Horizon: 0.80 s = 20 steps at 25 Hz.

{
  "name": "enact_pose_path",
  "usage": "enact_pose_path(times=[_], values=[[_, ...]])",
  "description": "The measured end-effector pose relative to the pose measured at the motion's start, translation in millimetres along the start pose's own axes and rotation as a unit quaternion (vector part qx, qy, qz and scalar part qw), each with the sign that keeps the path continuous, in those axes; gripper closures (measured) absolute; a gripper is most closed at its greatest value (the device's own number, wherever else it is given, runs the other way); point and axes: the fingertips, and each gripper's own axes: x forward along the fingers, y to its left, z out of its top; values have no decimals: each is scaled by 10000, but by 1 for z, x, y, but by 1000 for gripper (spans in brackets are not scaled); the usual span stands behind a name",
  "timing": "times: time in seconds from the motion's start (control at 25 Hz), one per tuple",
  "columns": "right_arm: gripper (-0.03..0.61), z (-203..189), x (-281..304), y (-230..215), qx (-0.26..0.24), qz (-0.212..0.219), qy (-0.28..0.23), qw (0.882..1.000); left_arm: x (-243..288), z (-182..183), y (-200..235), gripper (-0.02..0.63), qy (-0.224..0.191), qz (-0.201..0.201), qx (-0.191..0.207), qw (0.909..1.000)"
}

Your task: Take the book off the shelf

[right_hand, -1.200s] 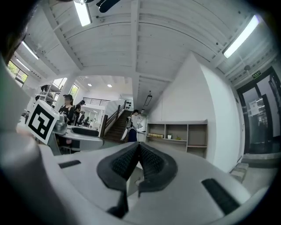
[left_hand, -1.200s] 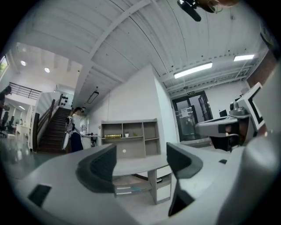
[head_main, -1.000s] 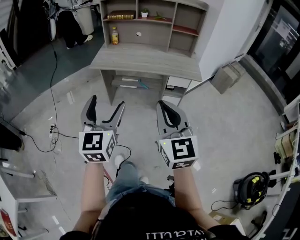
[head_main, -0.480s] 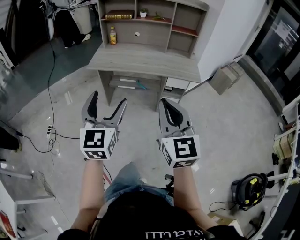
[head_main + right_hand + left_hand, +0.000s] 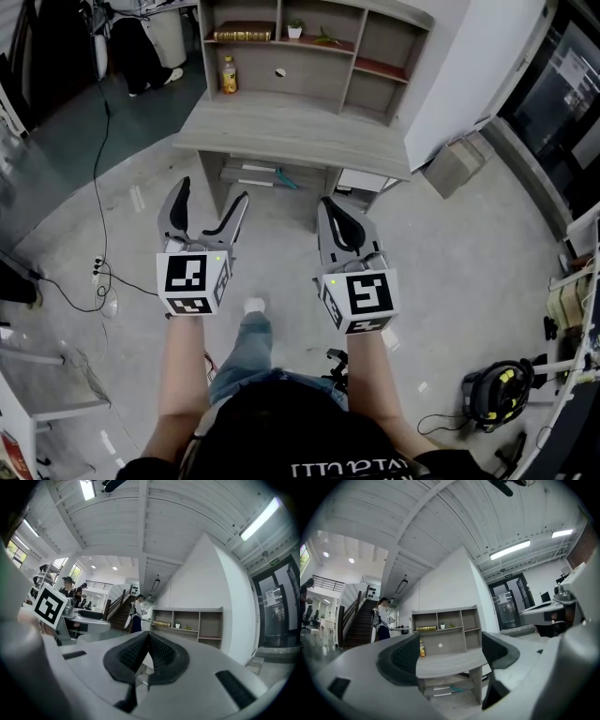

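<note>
A brown book with gilt edging (image 5: 243, 31) lies flat on the upper left shelf of a grey wooden shelf unit (image 5: 349, 58) that stands on a desk (image 5: 291, 133); the same book (image 5: 425, 628) shows small in the left gripper view and the book (image 5: 162, 624) in the right gripper view. My left gripper (image 5: 204, 199) is held open over the floor, well short of the desk, nothing between its jaws. My right gripper (image 5: 339, 211) is shut with pads touching, empty, beside it.
A yellow bottle (image 5: 228, 74) stands in the lower left compartment, a small potted plant (image 5: 294, 30) on the upper shelf. A cardboard box (image 5: 456, 160) sits right of the desk. Cables (image 5: 101, 272) trail on the floor at left. A person (image 5: 383, 618) stands by distant stairs.
The desk and shelf have shifted slightly in the head view as the person steps forward. Both grippers keep the same pose, left open and right shut.
</note>
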Motion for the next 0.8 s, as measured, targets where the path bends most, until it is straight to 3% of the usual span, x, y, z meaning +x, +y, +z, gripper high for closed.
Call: enact_pose_path(times=[0.8], values=[[569, 7, 271, -58, -282, -97, 90, 9995, 233, -27, 162, 213, -13, 45, -119, 9999]])
